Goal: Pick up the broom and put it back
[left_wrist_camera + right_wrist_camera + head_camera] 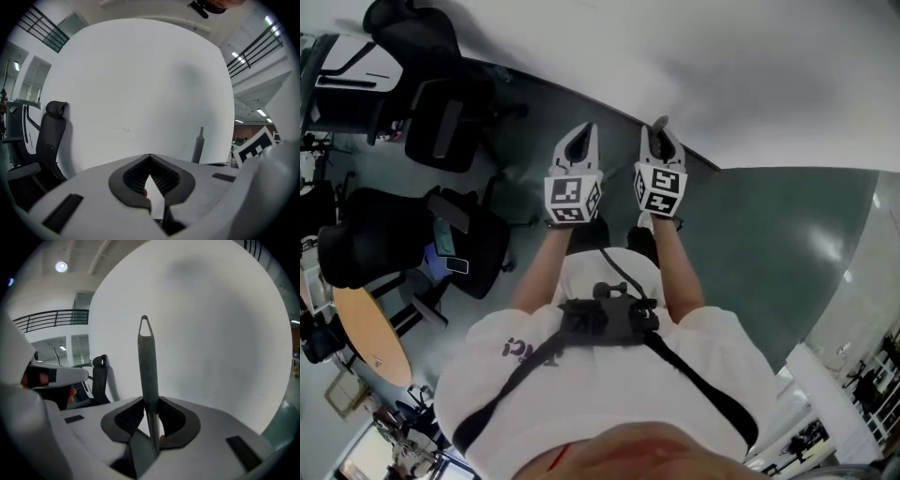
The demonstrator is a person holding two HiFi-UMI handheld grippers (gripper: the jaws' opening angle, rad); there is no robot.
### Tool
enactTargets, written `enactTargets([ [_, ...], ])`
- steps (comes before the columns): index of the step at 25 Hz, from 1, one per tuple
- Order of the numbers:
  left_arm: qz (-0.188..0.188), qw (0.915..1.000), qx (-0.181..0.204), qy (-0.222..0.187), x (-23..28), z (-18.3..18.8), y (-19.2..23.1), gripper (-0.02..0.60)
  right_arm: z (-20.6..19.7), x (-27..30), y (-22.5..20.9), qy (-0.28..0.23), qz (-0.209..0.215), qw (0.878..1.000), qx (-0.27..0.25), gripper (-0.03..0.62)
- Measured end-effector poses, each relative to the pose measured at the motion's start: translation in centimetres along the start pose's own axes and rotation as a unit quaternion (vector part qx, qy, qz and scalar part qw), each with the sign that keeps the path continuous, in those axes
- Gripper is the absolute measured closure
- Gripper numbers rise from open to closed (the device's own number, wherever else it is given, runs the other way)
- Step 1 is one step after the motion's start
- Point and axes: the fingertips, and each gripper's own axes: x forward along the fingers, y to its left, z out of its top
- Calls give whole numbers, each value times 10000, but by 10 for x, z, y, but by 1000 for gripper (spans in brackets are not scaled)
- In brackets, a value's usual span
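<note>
The broom's grey handle [147,362] stands upright between my right gripper's [151,401] jaws, its looped end up against the white wall. That gripper is shut on the handle. In the head view the right gripper [661,131] is held out in front of the person's chest, close to the wall. My left gripper [579,141] is level beside it, a hand's width to the left. Its jaws [149,155] meet at the tips with nothing between them. The left gripper view shows the handle [198,143] to the right. The broom's head is hidden.
A white wall [750,84] fills the space straight ahead, meeting a dark green floor [769,244]. Black office chairs [441,122] stand to the left, one close to the wall [49,136]. A round wooden table [370,337] is at the lower left.
</note>
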Motion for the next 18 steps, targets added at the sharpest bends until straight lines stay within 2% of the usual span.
enactTargets([
  [3, -161, 9996, -34, 225, 22, -6, 20, 574, -17, 26, 0, 256, -325, 9989, 211, 490],
  [6, -324, 9984, 46, 472, 42, -26, 37, 574, -46, 50, -2, 491, -605, 9962, 383, 490],
  [13, -762, 9927, 326, 872, 105, -102, 64, 574, -103, 120, -24, 772, -1069, 9897, 566, 490],
  [18, -1027, 9883, 339, 1072, 134, -157, 81, 574, -146, 161, -41, 898, -1477, 9827, 660, 490],
])
